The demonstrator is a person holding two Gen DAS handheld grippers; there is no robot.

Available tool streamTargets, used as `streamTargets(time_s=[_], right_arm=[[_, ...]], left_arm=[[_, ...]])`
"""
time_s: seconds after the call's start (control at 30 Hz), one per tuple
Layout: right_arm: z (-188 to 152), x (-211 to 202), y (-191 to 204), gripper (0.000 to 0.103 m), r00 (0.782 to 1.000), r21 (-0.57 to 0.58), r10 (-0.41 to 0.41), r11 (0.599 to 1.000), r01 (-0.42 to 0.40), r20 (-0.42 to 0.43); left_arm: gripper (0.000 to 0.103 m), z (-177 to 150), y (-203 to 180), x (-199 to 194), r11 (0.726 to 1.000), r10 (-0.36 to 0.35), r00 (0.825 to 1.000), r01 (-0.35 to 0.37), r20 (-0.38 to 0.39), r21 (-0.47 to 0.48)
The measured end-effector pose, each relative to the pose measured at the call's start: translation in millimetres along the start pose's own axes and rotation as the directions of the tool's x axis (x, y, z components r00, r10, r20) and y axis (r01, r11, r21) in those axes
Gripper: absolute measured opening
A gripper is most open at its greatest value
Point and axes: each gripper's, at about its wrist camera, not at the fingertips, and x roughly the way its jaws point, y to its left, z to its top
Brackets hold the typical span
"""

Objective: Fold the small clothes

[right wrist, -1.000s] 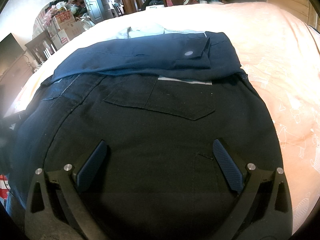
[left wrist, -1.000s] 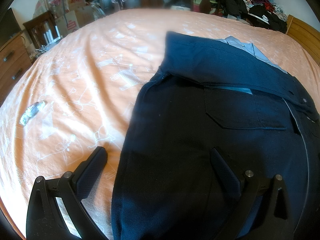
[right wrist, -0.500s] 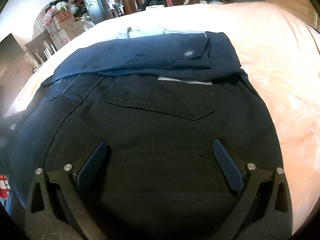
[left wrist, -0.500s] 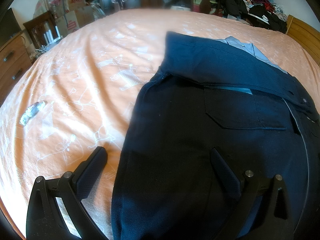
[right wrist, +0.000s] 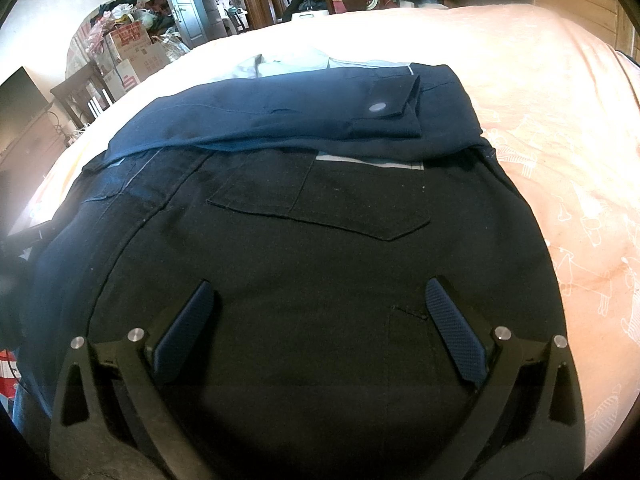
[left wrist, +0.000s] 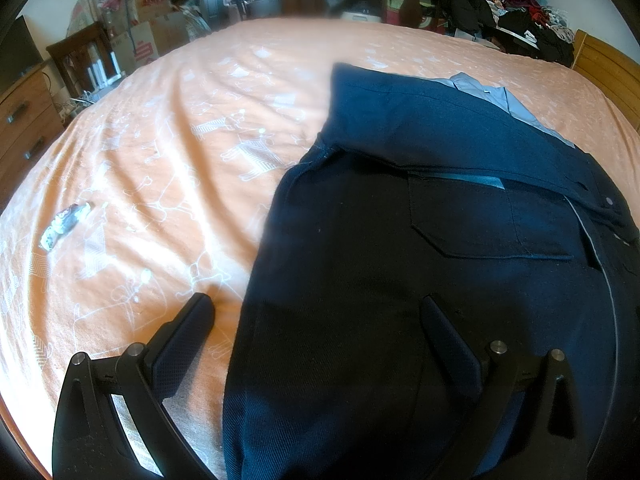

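Navy cloth fills most of what I see: a dark blue shirt (left wrist: 460, 240) lies flat on the bed, on an orange sheet (left wrist: 180, 160) printed with white animal outlines. Its 2 sleeves are folded across the upper part, and in the right view a cuff (right wrist: 394, 106) with 1 pale button rests on top of that fold. A pale blue collar (left wrist: 492, 98) shows at the far edge. Below the folded sleeves sits a chest pocket (right wrist: 320, 204) with a pointed bottom.

My left tongs (left wrist: 316, 312) are spread wide and grip nothing. They straddle the shirt's left edge, with 1 finger over the bare sheet and the other over the dark fabric. My right tongs (right wrist: 320, 300) are also wide apart and empty, both fingers above the lower body of the shirt, below the pocket. I cannot tell whether either pair touches the cloth.

A small crumpled wrapper (left wrist: 64, 226) lies on the sheet, well apart from the shirt, off to the left. Boxes, chairs and heaped clothes stand beyond the bed.
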Motion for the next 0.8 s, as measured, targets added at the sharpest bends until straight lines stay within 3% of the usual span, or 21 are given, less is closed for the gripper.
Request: streamTargets(time_s=[0.8], right_arm=[[3.1, 0.7, 5.3, 0.103, 1.0, 0.003, 0.004, 1.0, -0.004, 0.004]], left_arm=[[0.103, -0.6, -0.4, 0.2, 1.0, 0.001, 1.0, -0.001, 0.001, -0.001]])
